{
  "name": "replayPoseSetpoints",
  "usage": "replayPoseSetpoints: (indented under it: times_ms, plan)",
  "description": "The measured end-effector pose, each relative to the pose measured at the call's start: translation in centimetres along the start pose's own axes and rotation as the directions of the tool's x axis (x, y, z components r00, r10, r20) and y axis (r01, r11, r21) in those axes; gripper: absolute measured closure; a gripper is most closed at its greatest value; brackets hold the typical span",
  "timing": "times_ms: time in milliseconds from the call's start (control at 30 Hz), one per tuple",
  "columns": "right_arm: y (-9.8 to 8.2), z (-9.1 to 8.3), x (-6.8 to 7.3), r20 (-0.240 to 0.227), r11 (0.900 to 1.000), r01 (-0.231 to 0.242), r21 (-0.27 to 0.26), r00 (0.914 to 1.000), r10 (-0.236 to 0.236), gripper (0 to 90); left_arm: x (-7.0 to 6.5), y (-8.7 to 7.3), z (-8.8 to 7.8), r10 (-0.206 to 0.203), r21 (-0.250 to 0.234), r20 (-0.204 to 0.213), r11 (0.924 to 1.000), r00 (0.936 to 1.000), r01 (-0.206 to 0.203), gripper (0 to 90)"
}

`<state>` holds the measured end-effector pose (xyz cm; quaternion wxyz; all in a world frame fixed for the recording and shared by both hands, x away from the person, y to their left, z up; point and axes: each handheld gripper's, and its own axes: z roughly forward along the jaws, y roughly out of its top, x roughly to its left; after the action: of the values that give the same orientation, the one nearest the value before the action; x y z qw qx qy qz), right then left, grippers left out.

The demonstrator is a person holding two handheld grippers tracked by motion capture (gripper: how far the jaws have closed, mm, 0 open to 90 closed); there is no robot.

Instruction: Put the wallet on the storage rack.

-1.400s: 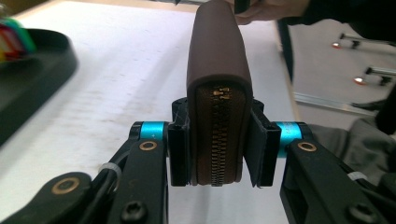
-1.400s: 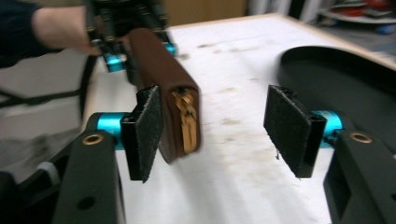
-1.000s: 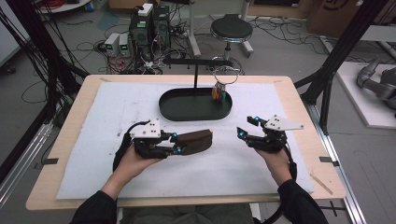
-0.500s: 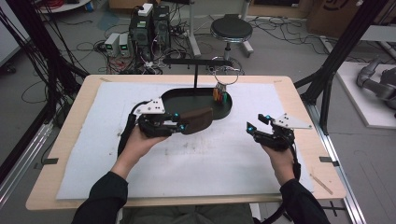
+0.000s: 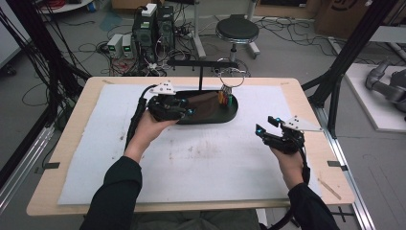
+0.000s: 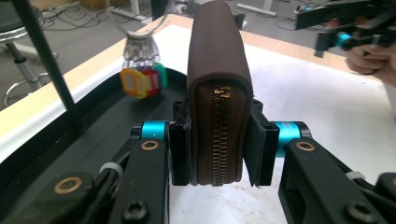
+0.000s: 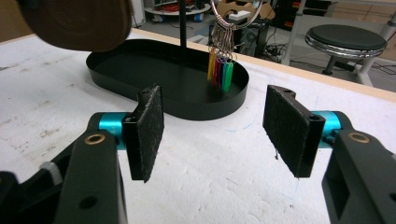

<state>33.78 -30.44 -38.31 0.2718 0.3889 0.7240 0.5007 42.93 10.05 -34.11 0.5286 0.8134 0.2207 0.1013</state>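
Observation:
A brown zip wallet (image 6: 219, 93) stands on edge between the pads of my left gripper (image 6: 219, 149), which is shut on it, zipper end toward the camera. In the high view the left gripper (image 5: 189, 110) holds the wallet (image 5: 205, 101) above the left half of a black oval tray (image 5: 229, 116). A key ring with coloured tags (image 5: 225, 97) hangs from the tray's stand (image 5: 200, 72) at the right end. My right gripper (image 7: 215, 126) is open over the white mat, nothing between its pads; it hovers right of the tray (image 5: 265, 128).
The white mat (image 5: 201, 158) covers most of the wooden table. The stand's thin post (image 6: 46, 70) rises close to the wallet's left. Cables, electronics and a stool (image 5: 237, 29) lie on the floor beyond the far edge.
My left gripper has carried the wallet away from the person and slightly up, from the mat in front of the tray to above the tray. The right gripper has stayed nearly still.

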Motion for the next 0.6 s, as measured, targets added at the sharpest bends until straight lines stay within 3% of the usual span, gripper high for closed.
replayPoseSetpoints:
  times_ms: [600]
  plan:
    - [-0.1, 0.2, 0.0, -0.008, 1.000, 0.004, 0.007, 1.0000, -0.003, 38.5, 4.0, -2.5, 3.6, -0.060, 0.020, -0.096, 0.9978, 0.9935, 0.062, 67.0]
